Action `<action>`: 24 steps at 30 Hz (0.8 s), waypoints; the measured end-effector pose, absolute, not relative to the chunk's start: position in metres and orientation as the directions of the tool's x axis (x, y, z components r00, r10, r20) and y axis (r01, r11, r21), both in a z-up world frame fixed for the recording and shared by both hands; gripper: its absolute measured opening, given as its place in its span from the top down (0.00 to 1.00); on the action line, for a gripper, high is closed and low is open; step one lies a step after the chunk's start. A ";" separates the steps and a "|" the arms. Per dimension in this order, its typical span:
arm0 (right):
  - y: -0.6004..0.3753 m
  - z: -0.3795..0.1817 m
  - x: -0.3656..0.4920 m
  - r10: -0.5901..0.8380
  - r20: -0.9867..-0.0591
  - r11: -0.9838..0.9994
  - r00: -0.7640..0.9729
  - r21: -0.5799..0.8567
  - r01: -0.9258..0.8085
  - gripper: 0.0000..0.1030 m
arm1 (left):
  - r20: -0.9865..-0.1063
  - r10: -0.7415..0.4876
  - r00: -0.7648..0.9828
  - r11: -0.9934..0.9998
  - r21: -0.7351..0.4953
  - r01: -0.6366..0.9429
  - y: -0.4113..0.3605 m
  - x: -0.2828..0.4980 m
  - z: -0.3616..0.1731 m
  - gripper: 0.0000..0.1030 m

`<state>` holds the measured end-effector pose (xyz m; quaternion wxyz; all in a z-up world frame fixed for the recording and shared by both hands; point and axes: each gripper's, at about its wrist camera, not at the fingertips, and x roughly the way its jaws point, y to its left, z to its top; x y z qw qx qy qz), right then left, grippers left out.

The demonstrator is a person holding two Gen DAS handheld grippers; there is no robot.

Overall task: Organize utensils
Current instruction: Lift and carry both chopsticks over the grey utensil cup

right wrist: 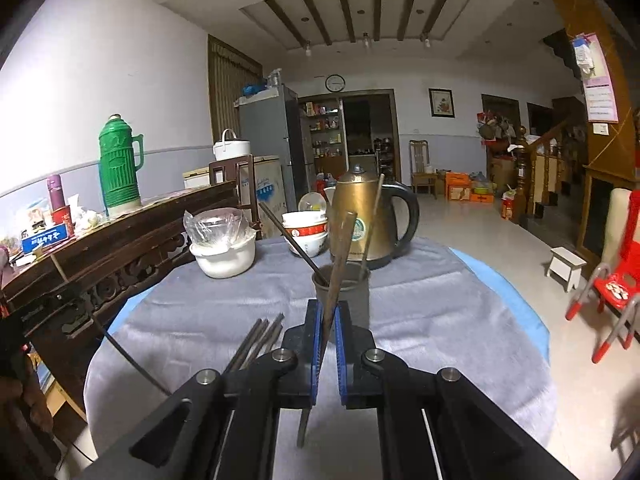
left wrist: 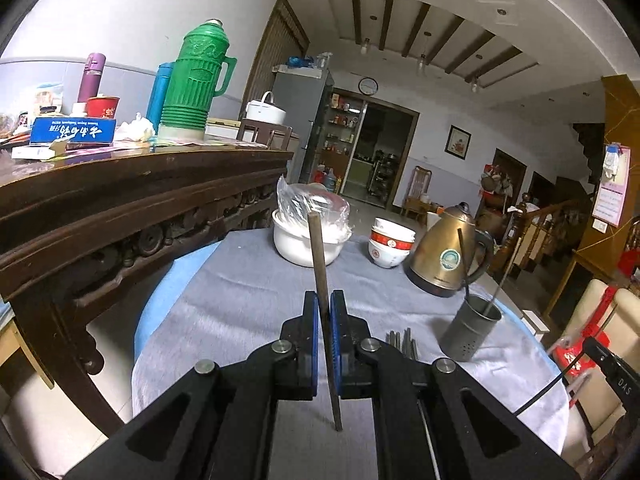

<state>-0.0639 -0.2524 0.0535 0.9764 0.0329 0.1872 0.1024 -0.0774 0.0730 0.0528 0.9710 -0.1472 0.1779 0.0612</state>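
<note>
Chopsticks are split between both grippers and the metal holder. Left gripper has its blue pads narrowed onto one brown chopstick, which stands nearly upright, well left of the holder. Right gripper is pinched on a second chopstick, tilted, its upper end in front of the holder. Two chopsticks already lean inside the holder. Loose chopsticks lie on the grey cloth left of it. Brass kettle stands just behind the holder.

Bare grey tabletop lies open right of the utensil holder, while the kettle, bowls and carved sideboard hem in behind and left.
</note>
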 end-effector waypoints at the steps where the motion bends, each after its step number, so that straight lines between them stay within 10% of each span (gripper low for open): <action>1: -0.254 0.054 -0.064 0.214 -0.362 0.976 0.907 0.113 -0.185 0.93 | -0.365 0.061 0.929 0.949 -0.268 -0.168 0.073 -0.077 0.053 0.94; 24: -0.286 0.148 0.004 0.156 -0.035 0.958 0.987 0.249 -0.143 0.94 | -0.193 -0.255 0.948 0.870 -0.474 0.137 0.008 0.018 0.143 0.95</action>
